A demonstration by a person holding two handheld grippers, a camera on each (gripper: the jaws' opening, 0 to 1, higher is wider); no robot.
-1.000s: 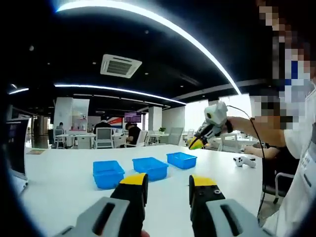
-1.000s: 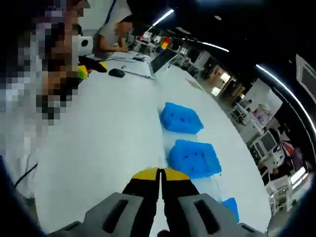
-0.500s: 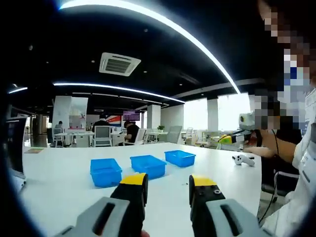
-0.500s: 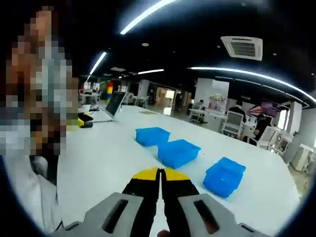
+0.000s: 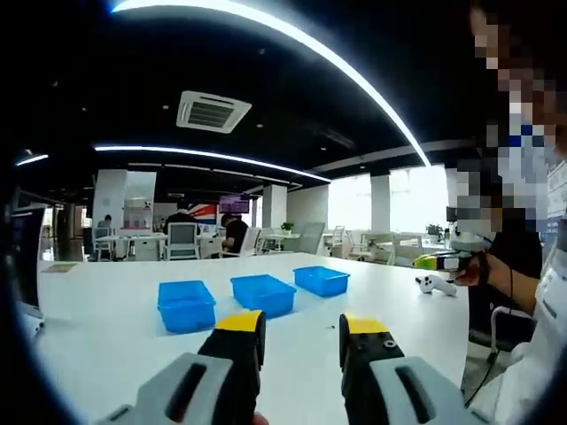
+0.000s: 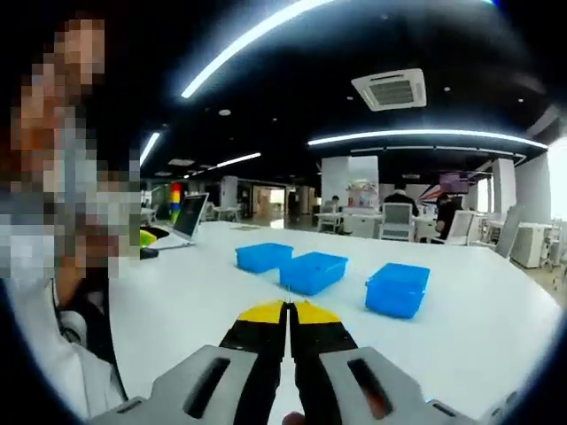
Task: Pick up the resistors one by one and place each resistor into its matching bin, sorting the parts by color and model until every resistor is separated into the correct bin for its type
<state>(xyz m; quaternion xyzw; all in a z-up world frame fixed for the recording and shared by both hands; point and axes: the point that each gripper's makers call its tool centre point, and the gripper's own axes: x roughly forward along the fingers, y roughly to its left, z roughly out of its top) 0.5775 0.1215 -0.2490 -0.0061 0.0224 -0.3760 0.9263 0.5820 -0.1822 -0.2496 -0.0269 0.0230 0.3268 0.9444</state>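
An open-plan office with a long white table (image 5: 115,319). In the left gripper view, the left gripper (image 5: 301,329) is held above the table, its yellow-tipped jaws parted and holding nothing. Beyond it three blue bins (image 5: 262,295) stand in a row on the table. At the far right, the right gripper (image 5: 436,261) is held by a person's hand, near a white controller (image 5: 433,284). In the right gripper view, the right gripper (image 6: 288,310) has its jaws pressed together, pinching a thin wire-like resistor (image 6: 285,292) that sticks up from the tips. A laptop (image 6: 189,219) sits far left
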